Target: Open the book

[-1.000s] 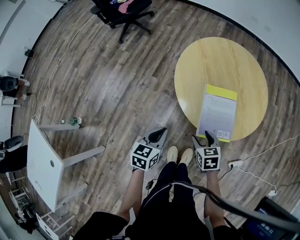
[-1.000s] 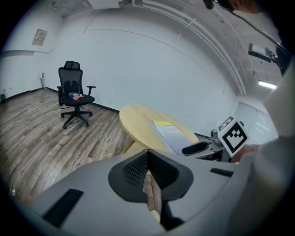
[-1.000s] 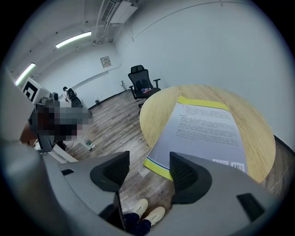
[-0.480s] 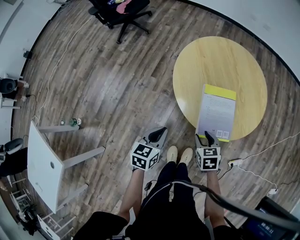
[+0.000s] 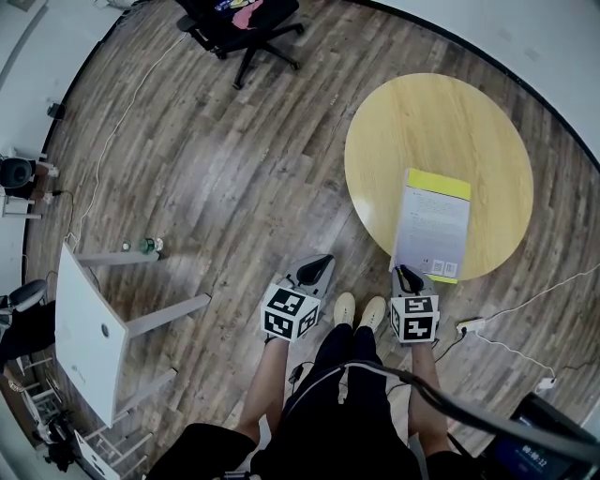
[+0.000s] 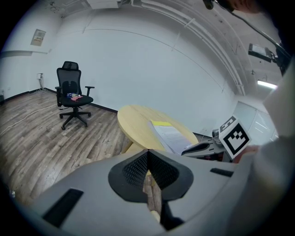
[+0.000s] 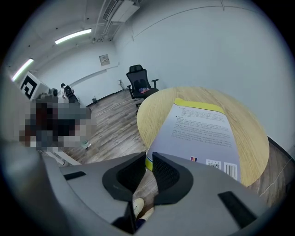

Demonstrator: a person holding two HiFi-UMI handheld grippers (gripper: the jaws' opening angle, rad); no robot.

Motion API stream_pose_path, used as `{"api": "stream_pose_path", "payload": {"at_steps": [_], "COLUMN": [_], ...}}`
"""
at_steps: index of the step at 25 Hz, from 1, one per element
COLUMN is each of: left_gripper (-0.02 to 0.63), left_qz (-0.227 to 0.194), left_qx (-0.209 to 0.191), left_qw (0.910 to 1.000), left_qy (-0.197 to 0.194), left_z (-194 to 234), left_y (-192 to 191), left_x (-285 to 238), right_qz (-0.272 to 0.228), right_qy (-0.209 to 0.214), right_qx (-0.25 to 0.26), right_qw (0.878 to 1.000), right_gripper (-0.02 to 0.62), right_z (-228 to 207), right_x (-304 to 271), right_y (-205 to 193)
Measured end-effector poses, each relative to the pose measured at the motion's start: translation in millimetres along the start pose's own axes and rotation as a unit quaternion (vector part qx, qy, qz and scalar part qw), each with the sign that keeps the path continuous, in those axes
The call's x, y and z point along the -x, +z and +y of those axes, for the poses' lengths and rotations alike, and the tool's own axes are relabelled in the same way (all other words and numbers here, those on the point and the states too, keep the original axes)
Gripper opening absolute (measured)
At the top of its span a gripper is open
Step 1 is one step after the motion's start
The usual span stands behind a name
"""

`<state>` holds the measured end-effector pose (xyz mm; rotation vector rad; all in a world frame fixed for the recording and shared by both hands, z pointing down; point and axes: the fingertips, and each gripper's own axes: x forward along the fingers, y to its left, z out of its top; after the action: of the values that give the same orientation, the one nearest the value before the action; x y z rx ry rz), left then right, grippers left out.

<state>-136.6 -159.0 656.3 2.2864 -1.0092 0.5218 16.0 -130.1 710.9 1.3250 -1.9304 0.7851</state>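
Observation:
A closed book (image 5: 431, 225), pale lilac with a yellow strip at its far end, lies flat near the front rim of a round yellow table (image 5: 441, 122). My right gripper (image 5: 405, 274) is at the book's near left corner. In the right gripper view the jaws are closing around that corner of the book (image 7: 203, 129), whose yellow edge shows in the narrow gap of the right gripper (image 7: 148, 156). My left gripper (image 5: 323, 262) hangs over the floor left of the table, shut and empty. In the left gripper view the left gripper (image 6: 148, 152) points towards the book (image 6: 170, 136).
A black office chair (image 5: 246, 19) stands far off across the wood floor. A white table (image 5: 89, 328) and a small bottle (image 5: 147, 245) are at the left. A cable and power strip (image 5: 469, 326) lie right of the person's feet (image 5: 359, 309).
The right gripper's jaws have gone from wide open to nearly together at the book's corner. Neither hand has shifted, and the book lies as before.

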Motion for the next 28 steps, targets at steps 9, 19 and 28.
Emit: {"api": "stream_pose_path", "payload": {"at_steps": [9, 19, 28], "left_gripper": [-0.002, -0.002, -0.002], "left_qz": [-0.001, -0.004, -0.011], "left_qx": [-0.002, -0.006, -0.013], "left_qw": [1.0, 1.0, 0.9999], "left_qy": [0.0, 0.003, 0.001], "left_z": [-1, -2, -9], "left_y": [2, 3, 12], "left_x": [0, 1, 5], "right_qz": [-0.003, -0.01, -0.022], "right_qy": [0.004, 0.013, 0.009], "right_qx": [-0.013, -0.022, -0.02], "right_qw": [1.0, 1.0, 1.0], "right_gripper": [0.014, 0.008, 0.008], "right_z": [-1, -2, -4], "right_x": [-1, -2, 10], "right_y": [1, 1, 9]}}
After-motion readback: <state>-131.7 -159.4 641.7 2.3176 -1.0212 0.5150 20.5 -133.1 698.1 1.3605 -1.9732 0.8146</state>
